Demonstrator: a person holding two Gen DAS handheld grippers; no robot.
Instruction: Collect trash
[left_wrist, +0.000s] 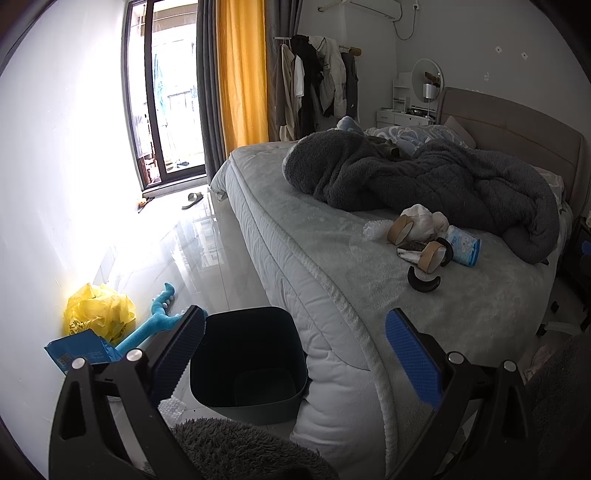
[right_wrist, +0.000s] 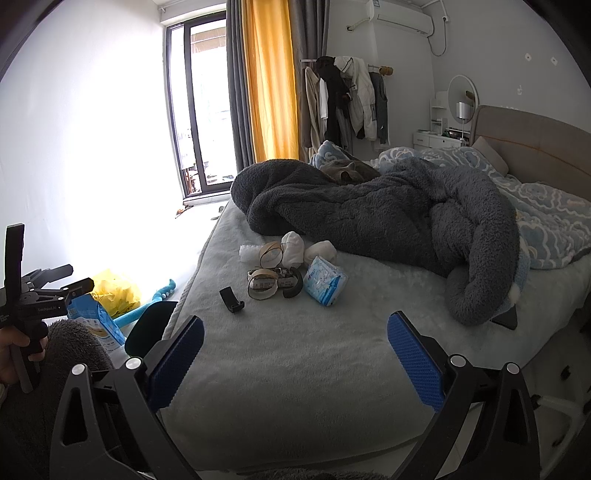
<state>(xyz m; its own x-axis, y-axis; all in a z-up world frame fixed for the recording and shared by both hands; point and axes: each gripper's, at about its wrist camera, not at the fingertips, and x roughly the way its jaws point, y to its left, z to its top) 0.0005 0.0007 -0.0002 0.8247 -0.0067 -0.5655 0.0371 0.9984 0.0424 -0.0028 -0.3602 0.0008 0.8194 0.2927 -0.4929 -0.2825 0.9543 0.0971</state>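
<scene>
Both claws were spread wide and held nothing. The left claw (left_wrist: 295, 350) hung over the corner of the bed (left_wrist: 295, 229), above a dark bin (left_wrist: 247, 354) that stood on the floor against the mattress side. The right claw (right_wrist: 295, 354) hovered over the foot of the bed, well short of the trash.

The trash sat in a cluster mid-bed, just in front of a rumpled grey blanket (right_wrist: 369, 221): two cardboard tape rings (right_wrist: 271, 254) (right_wrist: 262, 288), white crumpled wads (right_wrist: 293, 249), a piece of white foam (right_wrist: 248, 254), a blue-and-white tissue pack (right_wrist: 327, 282) with a cartoon print and lettering too small to read, a black curved piece (right_wrist: 293, 288), and a separate black clip (right_wrist: 232, 301) a little nearer the claw.

On the floor by the wall lay a yellow plastic bag (left_wrist: 99, 310), a blue plush toy (left_wrist: 155, 321) and a blue packet (left_wrist: 79, 352) carrying what looked like a QR code plus unreadable print. In the right wrist view the left device body showed a small white label, possibly a brand, too blurred to read.
</scene>
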